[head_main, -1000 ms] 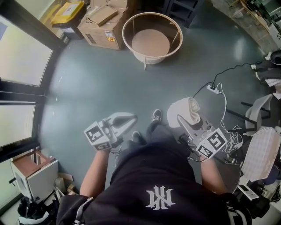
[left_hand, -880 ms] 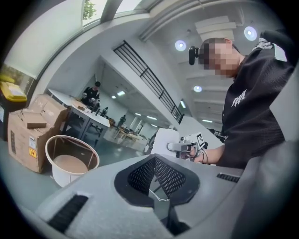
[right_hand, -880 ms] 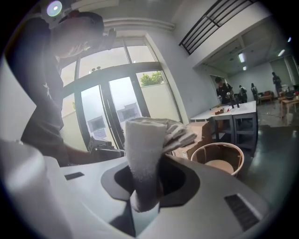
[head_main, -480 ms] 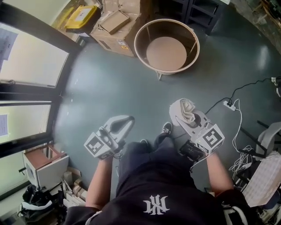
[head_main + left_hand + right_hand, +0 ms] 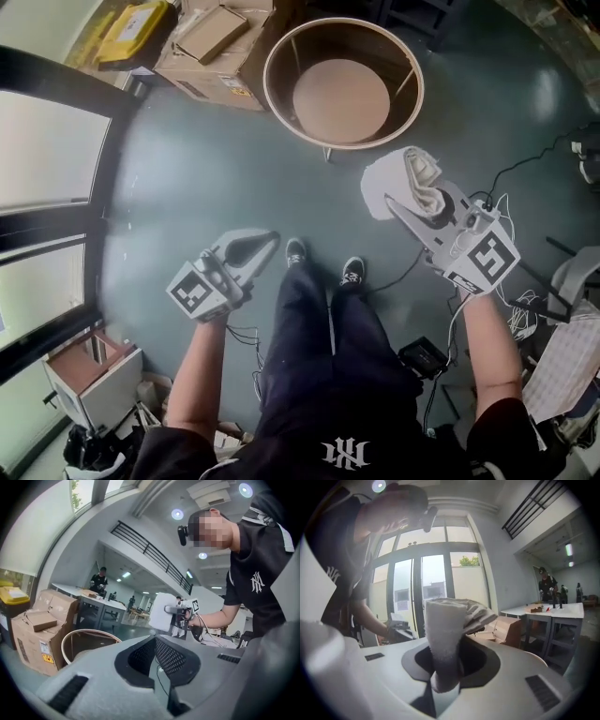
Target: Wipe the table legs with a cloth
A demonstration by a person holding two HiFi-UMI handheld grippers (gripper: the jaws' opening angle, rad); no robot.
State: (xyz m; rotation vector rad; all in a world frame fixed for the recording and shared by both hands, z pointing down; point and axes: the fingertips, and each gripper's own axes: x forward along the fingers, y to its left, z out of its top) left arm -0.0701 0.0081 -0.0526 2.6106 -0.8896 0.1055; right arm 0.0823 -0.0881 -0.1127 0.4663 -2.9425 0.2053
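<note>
A round table with a pale wooden rim [image 5: 277, 101] stands on the grey floor ahead; thin legs [image 5: 298, 56] show inside the rim. My right gripper [image 5: 405, 192] is shut on a folded white cloth [image 5: 412, 180], held up just right of the table's near edge. In the right gripper view the cloth [image 5: 449, 620] stands upright between the jaws of that gripper [image 5: 445, 670]. My left gripper [image 5: 251, 247] hangs lower left, apart from the table, shut with nothing in it. In the left gripper view its jaws meet on my left gripper [image 5: 161, 670], with the table [image 5: 77, 637] beyond.
Cardboard boxes [image 5: 211, 42] and a yellow bin [image 5: 131, 21] sit behind the table at left. Glass panels with dark frames [image 5: 56, 220] run along the left. Cables and a power strip [image 5: 525, 305] lie at right. A small cabinet [image 5: 89, 375] stands at lower left.
The person has stepped closer to the table. The right gripper with the cloth has moved forward to just beside the table's rim. The left gripper stays low and shut.
</note>
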